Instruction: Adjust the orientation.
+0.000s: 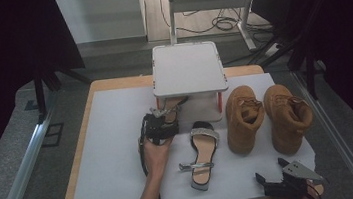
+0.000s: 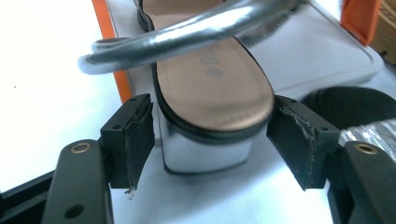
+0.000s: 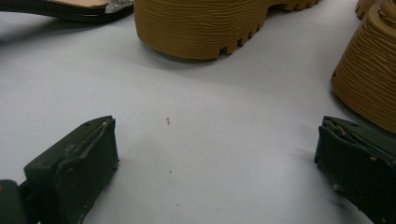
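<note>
A sandal (image 1: 173,104) with a tan insole and silver strap lies partly under a small white stand (image 1: 188,68) on red legs. My left gripper (image 1: 162,115) sits behind it. In the left gripper view the silver block heel (image 2: 205,151) stands between the jaws of the left gripper (image 2: 210,135), which is open, one pad on each side with small gaps. A matching sandal (image 1: 201,152) lies on the white mat (image 1: 116,161). My right gripper (image 1: 272,170) rests open at the mat's front right, nothing between its jaws (image 3: 215,163).
Two tan boots (image 1: 243,117) (image 1: 287,117) stand right of the stand; their ribbed soles (image 3: 201,28) (image 3: 369,79) lie ahead of the right gripper. An orange stand leg (image 2: 119,60) is just left of the sandal. Dark curtains flank the table.
</note>
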### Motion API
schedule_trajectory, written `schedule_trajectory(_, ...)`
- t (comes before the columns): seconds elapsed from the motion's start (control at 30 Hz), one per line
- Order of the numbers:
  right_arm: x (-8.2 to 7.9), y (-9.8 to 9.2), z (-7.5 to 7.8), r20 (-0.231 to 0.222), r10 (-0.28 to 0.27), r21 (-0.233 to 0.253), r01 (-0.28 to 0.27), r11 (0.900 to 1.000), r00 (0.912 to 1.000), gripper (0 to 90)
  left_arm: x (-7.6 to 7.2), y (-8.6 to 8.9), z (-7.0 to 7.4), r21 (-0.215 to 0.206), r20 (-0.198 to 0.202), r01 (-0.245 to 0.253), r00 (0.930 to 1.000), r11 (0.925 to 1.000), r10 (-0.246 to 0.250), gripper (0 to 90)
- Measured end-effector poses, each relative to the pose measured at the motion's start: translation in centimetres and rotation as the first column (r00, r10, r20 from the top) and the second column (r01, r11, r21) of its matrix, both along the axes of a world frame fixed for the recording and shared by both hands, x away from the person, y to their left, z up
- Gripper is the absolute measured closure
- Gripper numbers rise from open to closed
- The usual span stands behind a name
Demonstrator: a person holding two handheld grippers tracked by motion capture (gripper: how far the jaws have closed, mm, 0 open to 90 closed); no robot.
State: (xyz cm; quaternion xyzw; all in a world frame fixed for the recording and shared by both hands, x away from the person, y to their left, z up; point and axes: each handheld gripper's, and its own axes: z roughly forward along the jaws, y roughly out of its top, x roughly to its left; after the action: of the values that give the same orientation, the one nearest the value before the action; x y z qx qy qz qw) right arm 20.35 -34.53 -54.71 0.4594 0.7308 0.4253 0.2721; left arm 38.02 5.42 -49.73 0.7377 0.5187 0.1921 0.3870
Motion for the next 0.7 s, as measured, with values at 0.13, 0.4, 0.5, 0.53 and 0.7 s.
schedule_trajectory(0.13, 0.0, 0.0, 0.0, 0.000, 0.000, 0.000, 0.000, 1.000, 1.0000, 0.0, -1.0, 0.6, 0.4, -0.005, 0.021, 0.014, 0.9997, 0.9999, -0.014, 33.5)
schedule_trajectory(0.4, 0.0, 0.0, 0.0, 0.000, 0.000, 0.000, 0.000, 1.000, 1.0000, 0.0, -2.4, 1.6, 0.6, -0.024, 0.026, 0.065, 0.9976, 0.9976, -0.064, 50.4)
schedule_trajectory(0.5, 0.0, 0.0, 0.0, 0.000, 0.000, 0.001, 0.000, 1.000, 1.0000, 0.0, -2.6, 1.8, 0.4, -0.027, 0.014, 0.092, 0.9956, 0.9953, -0.092, 60.9)
schedule_trajectory(0.53, 0.0, 0.0, 0.0, 0.000, 0.000, 0.001, 0.000, 1.000, 1.0000, 0.0, -2.7, 1.8, 0.3, -0.022, 0.013, 0.097, 0.9952, 0.9950, -0.097, 64.7)
schedule_trajectory(0.7, 0.0, 0.0, 0.0, 0.000, 0.000, 0.000, 0.000, 1.000, 1.0000, 0.0, -2.8, 1.9, 0.0, -0.012, 0.016, 0.110, 0.9938, 0.9938, -0.110, 85.7)
